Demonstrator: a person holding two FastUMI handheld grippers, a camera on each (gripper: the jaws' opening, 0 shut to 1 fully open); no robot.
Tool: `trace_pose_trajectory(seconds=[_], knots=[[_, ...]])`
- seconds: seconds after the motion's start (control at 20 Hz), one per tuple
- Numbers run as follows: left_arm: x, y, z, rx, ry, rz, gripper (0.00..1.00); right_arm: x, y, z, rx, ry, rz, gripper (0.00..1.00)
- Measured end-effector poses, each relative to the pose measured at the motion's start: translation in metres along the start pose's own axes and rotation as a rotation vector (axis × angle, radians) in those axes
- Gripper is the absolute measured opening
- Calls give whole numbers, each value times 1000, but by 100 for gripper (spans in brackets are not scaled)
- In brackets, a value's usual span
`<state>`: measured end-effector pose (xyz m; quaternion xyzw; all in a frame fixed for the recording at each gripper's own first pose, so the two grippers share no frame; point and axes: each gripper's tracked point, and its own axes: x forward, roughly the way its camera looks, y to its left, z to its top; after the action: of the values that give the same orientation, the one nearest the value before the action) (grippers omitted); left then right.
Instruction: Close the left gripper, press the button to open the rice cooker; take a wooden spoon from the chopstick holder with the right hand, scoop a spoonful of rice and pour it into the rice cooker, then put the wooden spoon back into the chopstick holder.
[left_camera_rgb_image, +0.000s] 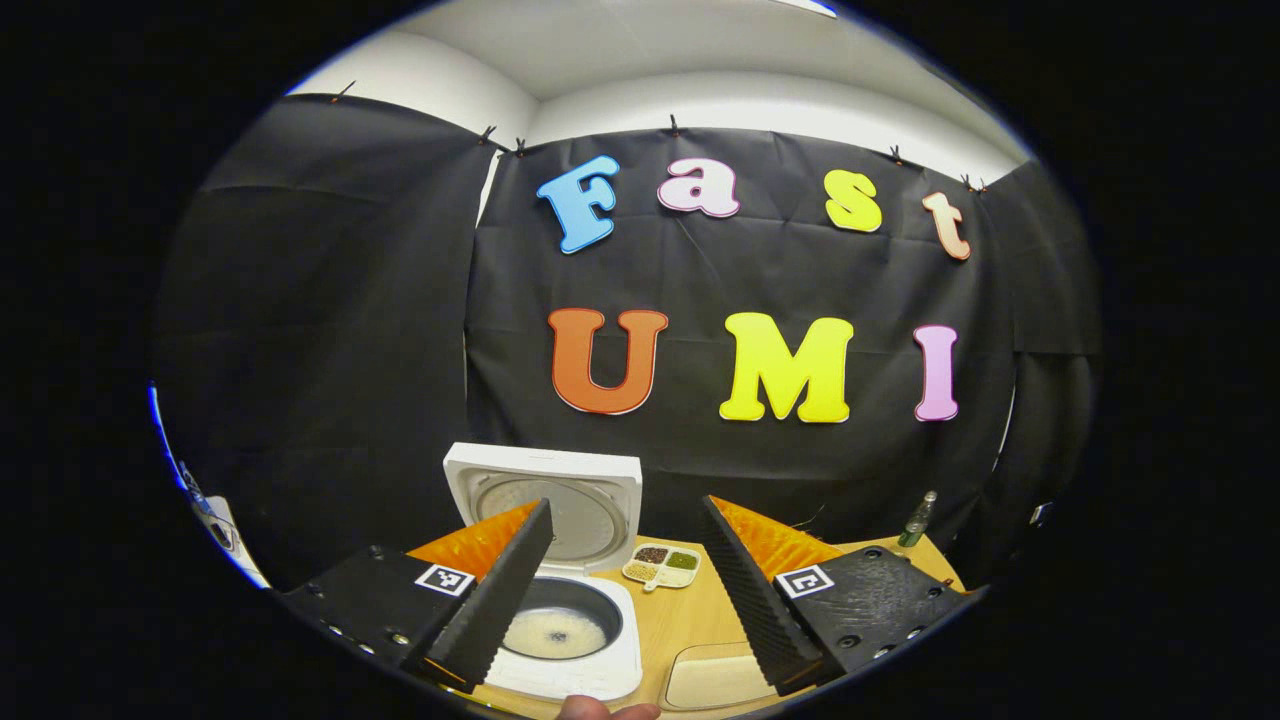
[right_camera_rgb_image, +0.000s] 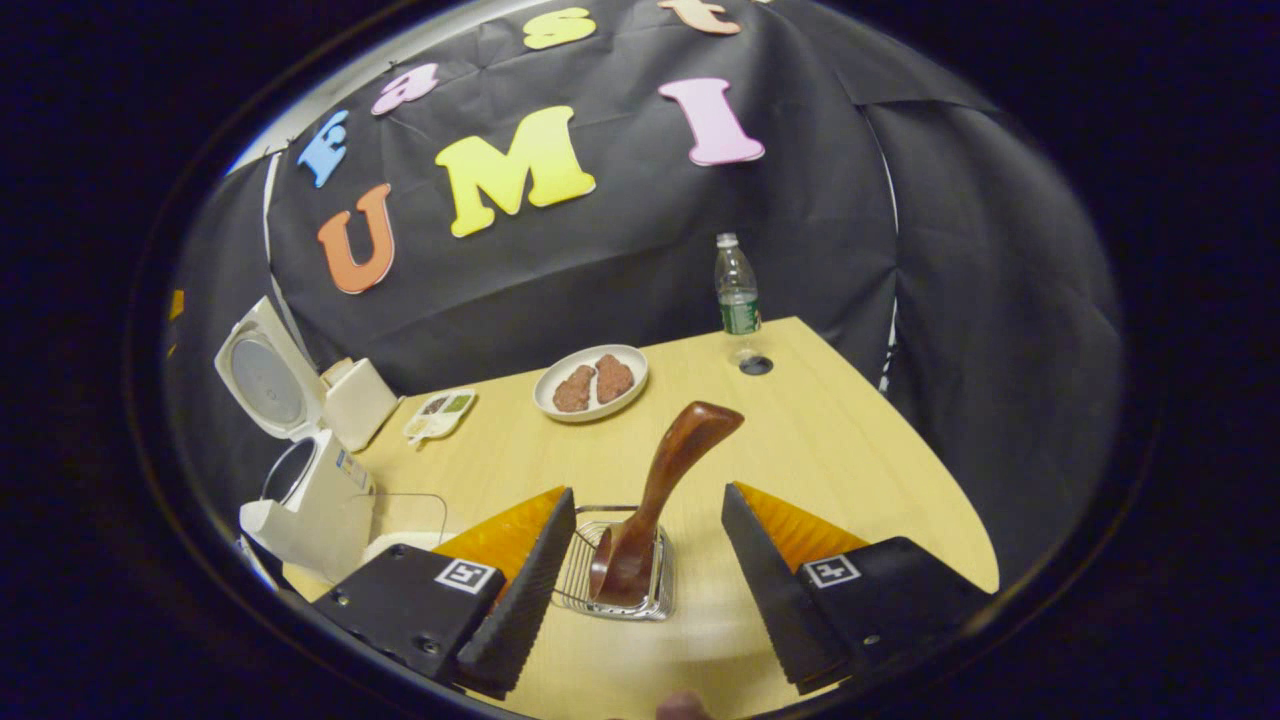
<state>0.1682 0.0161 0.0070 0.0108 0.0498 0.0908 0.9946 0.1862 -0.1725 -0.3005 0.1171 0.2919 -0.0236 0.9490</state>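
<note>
Right gripper (right_camera_rgb_image: 640, 560) hangs spread wide above the holder (right_camera_rgb_image: 612, 592), pinching nothing, with the spoon (right_camera_rgb_image: 650, 500) standing in the gap between its fingers. That spoon sits bowl-down in the wire holder, its long axis running up and away from the camera, leaning a little to the right, so the handle end (right_camera_rgb_image: 705, 418) rises past the fingertips toward the far side of the table (right_camera_rgb_image: 850, 450). Neither finger touches the wood. Rice already lies in the cooker, which suggests the spoon has been returned or is just being let go; I cannot tell which from this moment alone. If a grasp is next, the jaws would need to close across the shaft, square to its lean.

Left gripper (left_camera_rgb_image: 625, 590) is also spread and empty, aimed at the cooker (left_camera_rgb_image: 560, 630), whose lid (left_camera_rgb_image: 545, 495) stands open and whose pot holds a shallow layer of rice (left_camera_rgb_image: 553, 632). The right hand is clearly the nearer one to the spoon.

Farther out stand a plate (right_camera_rgb_image: 590, 385), a small divided dish (right_camera_rgb_image: 440, 412) and a bottle (right_camera_rgb_image: 737, 295)
</note>
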Motion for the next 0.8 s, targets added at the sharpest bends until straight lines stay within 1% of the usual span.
trace_pose_trajectory(seconds=[0.05,0.1,0.2,0.35,0.4,0.45,0.5,0.55,0.65,0.7,0.8], knots=[[2,0,0,2,3,11,94,6,-2,-2,12,11,5,89],[6,-3,-1,-5,10,18,94,13,-3,-4,20,23,15,89],[12,-9,-5,-13,25,31,94,26,-2,-8,23,49,42,82],[22,-21,-9,-5,37,45,94,40,0,-14,33,83,79,75],[24,-25,-10,-3,40,49,94,43,1,-13,38,92,96,63],[26,-28,-13,0,47,53,94,46,3,-12,38,92,109,60],[28,-31,-16,2,56,58,94,49,2,-11,35,96,117,59],[30,-35,-17,2,64,60,94,52,0,-11,36,101,123,48],[31,-40,-19,8,67,66,94,55,1,-9,50,110,146,42],[30,-41,-19,10,64,71,94,55,3,-8,51,114,156,34],[28,-40,-20,7,61,74,94,50,6,-8,39,126,165,25]])
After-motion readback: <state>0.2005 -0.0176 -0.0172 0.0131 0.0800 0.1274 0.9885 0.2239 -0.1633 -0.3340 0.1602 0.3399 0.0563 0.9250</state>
